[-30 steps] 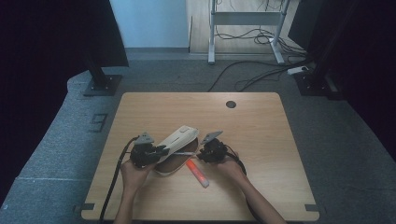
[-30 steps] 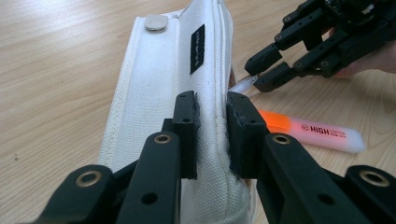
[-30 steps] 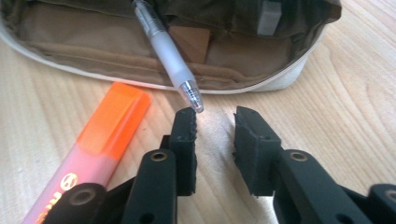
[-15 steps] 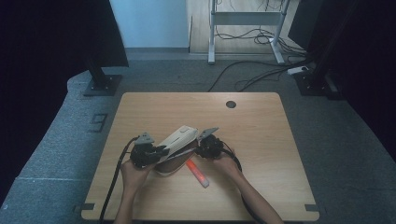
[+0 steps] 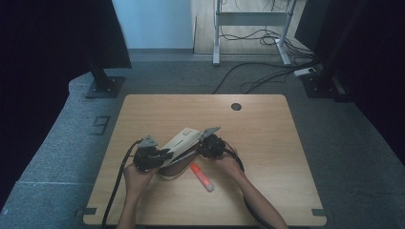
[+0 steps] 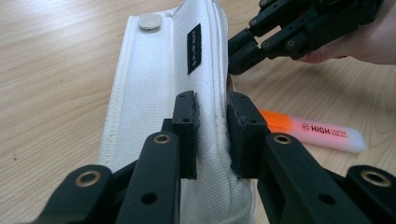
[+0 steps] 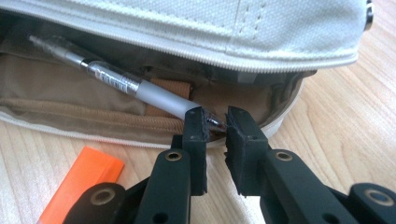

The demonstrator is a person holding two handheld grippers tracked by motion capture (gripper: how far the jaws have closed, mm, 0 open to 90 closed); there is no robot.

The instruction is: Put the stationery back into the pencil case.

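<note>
Grippers: left (image 6: 212,135) clamps one pouch (image 6: 154,84) flap | right (image 7: 216,126) closing on one pen (image 7: 140,88) tip | highlighters (image 6: 310,131): one

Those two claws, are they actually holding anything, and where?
The left gripper pinches the case's raised flap edge. The right gripper nips the tip of the pen inside it.

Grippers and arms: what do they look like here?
Both the left gripper and right gripper are black, with linked, riveted arms ending in blocky pads; each carries a grey three-cornered plate and trails a black cable. The person's forearms are bare, no sleeves.
</note>
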